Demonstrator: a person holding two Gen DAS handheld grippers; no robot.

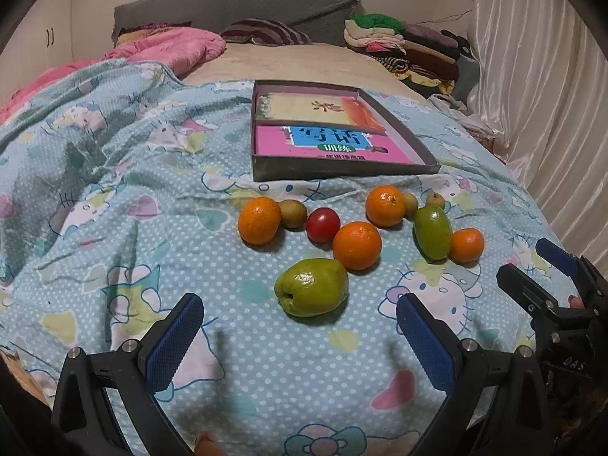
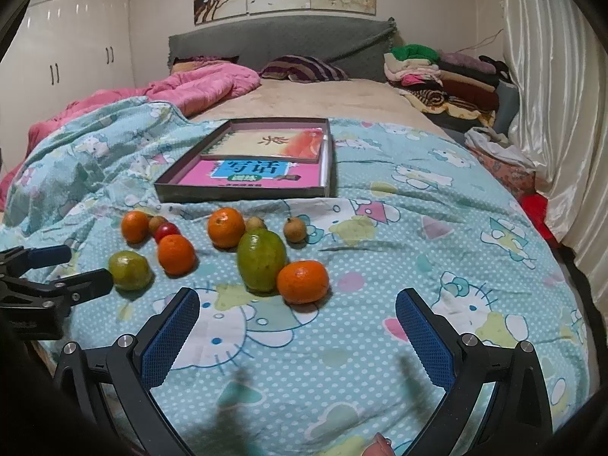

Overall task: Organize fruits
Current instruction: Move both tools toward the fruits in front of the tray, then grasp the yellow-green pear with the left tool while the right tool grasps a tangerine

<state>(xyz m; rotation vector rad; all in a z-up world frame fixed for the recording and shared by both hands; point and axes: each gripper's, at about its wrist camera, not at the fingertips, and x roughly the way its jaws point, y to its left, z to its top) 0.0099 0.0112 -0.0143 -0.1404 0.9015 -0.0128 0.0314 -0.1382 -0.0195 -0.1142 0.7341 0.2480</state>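
Left wrist view is showing the left tool [image 1: 300, 336] hanging released, its blue pads spread wide over the quilt-covered bed [image 1: 114, 228], with nothing between them. Going left to right along the fruit cluster lying near the bed's near edge: an orange [image 1: 259, 220] is touching a small brown fruit [image 1: 293, 213], then a red tomato [image 1: 323, 225], a second orange [image 1: 357, 245] and, nearer the tool, a green guava [image 1: 311, 287]. Further right a long green fruit [image 1: 432, 232] is leaning against a small orange [image 1: 466, 245]. Beyond them an open tray [image 1: 342, 173] is holding books. The right tool [image 2: 298, 336] is likewise hanging released and empty, just short of that small orange. The oranges are likely firm and light, best taken across the middle; the tomato is probably soft and wants a gentle squeeze; the waxy guava may be slipping unless gripped across its widest part.
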